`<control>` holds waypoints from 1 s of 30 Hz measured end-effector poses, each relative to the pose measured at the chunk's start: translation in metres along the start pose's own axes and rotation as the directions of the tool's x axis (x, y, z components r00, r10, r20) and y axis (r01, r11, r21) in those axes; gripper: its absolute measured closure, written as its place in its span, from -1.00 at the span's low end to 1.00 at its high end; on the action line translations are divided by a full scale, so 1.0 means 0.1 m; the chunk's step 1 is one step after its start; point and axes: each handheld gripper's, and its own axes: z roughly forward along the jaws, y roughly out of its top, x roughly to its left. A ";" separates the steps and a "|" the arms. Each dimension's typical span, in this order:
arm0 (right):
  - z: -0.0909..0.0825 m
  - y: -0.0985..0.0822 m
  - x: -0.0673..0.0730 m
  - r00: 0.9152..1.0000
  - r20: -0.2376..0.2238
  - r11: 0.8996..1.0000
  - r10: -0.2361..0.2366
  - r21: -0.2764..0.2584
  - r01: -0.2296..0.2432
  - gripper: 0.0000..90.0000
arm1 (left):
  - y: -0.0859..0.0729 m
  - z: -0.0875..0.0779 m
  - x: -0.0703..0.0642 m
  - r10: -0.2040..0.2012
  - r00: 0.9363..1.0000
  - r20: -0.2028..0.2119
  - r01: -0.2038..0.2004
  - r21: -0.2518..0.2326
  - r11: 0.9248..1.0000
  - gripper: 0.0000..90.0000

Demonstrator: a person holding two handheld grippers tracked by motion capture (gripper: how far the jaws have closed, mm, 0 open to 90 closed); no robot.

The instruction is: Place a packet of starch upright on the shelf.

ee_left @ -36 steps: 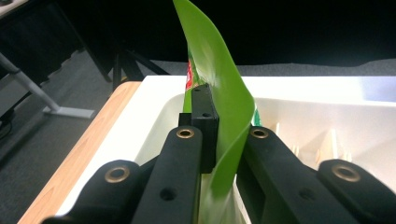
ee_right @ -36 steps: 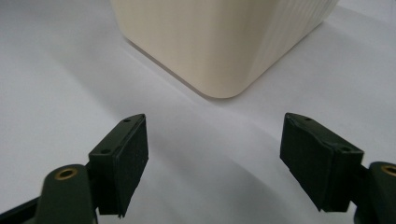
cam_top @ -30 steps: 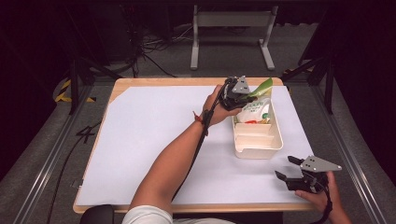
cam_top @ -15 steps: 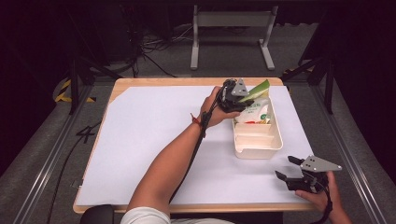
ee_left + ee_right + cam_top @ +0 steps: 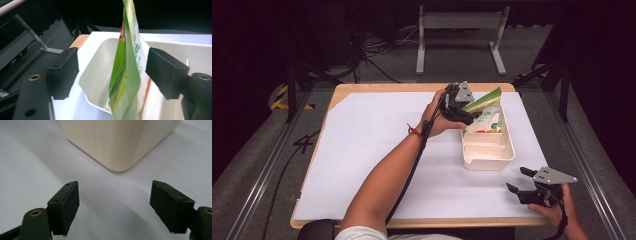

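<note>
Our left gripper's [image 5: 111, 72] jaws have just been opening — they now stand wide, and the green pouch [image 5: 125, 82] rises between them with a clear gap on each side, so no pad presses on it. In the high view the left gripper [image 5: 460, 104] hovers at the far end of the tray [image 5: 507, 152], where the pouch [image 5: 484, 100] leans tilted, its top poking over the far rim and its foot down in the far compartment. We judge the pouch released: it rests on the tray alone, and the placing looks done bar pulling the hand away without snagging the top edge. Our right gripper [image 5: 521, 181] sits near the table's [image 5: 362, 90] front edge, jaws wide and empty, near a tray corner [image 5: 117, 150].
</note>
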 end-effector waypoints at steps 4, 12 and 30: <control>0.00 0.00 0.00 1.000 0.003 1.000 -0.002 0.000 0.002 -0.48 | -0.02 -0.09 -0.01 0.004 1.000 0.010 -0.004 -0.005 1.000 -0.49; 0.00 0.00 0.00 1.000 0.003 1.000 -0.004 0.002 0.004 -0.48 | -0.13 -0.26 0.00 0.004 1.000 0.010 -0.004 0.012 1.000 -0.58; 0.00 0.01 0.01 1.000 0.005 1.000 -0.005 0.006 0.005 -0.48 | -0.49 -0.58 0.04 0.023 0.999 -0.022 -0.020 0.114 0.993 -0.73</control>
